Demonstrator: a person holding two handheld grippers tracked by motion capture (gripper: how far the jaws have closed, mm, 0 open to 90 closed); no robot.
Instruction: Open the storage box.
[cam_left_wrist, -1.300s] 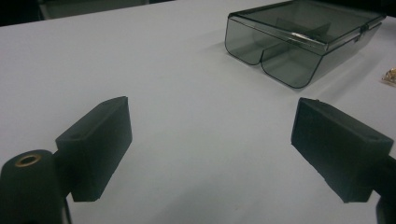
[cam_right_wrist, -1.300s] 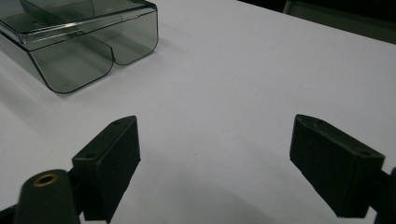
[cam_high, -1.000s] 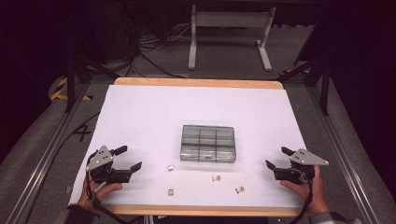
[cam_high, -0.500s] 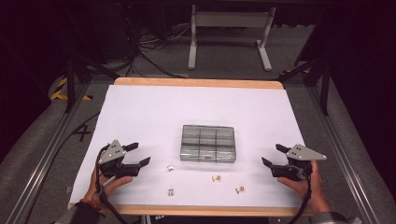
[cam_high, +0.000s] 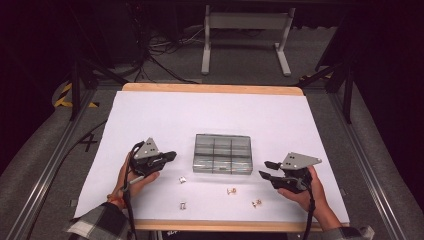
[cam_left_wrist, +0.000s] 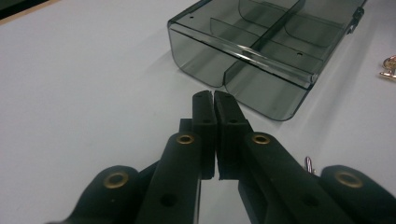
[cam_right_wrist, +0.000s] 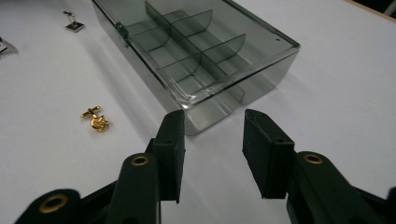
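1. Nothing is sorted yet, as far as the pictures show: the clear box (cam_high: 222, 154) sits at the middle of the table (cam_high: 150, 115) with its lid closed and its six compartments empty.
2. Four small cufflinks lie loose on the white sheet between the box and the near edge. Seen from the box in the high view, a silver one (cam_high: 183, 180) lies at about 7 o'clock, another silver one (cam_high: 183, 205) farther off between 6 and 7, a gold one (cam_high: 231, 190) at about 6 and a second gold one (cam_high: 257, 203) at about 5.
3. My judgement: the whole job is left, that is, opening the lid and putting each cufflink into a compartment.
4. The left gripper (cam_high: 169, 156) hovers at 9 o'clock of the box; its jaws have just been closing and now stand pressed together with nothing between them, the tips aimed at the box's near corner (cam_left_wrist: 280, 109).
5. The right gripper (cam_high: 266, 169) hovers at 3 o'clock of the box; its jaws have just been closing too and stand partly apart, with nothing in them.
6. The box is smoky, see-through hard plastic with rounded corners, thin curved dividers and a small latch (cam_right_wrist: 122, 29) on its long side.
7. The cufflinks are shiny metal, each a little head on a short post with a bar.
8. The sheet is matt and smooth; the jaw pads (cam_right_wrist: 170, 140) are dull black blocks.
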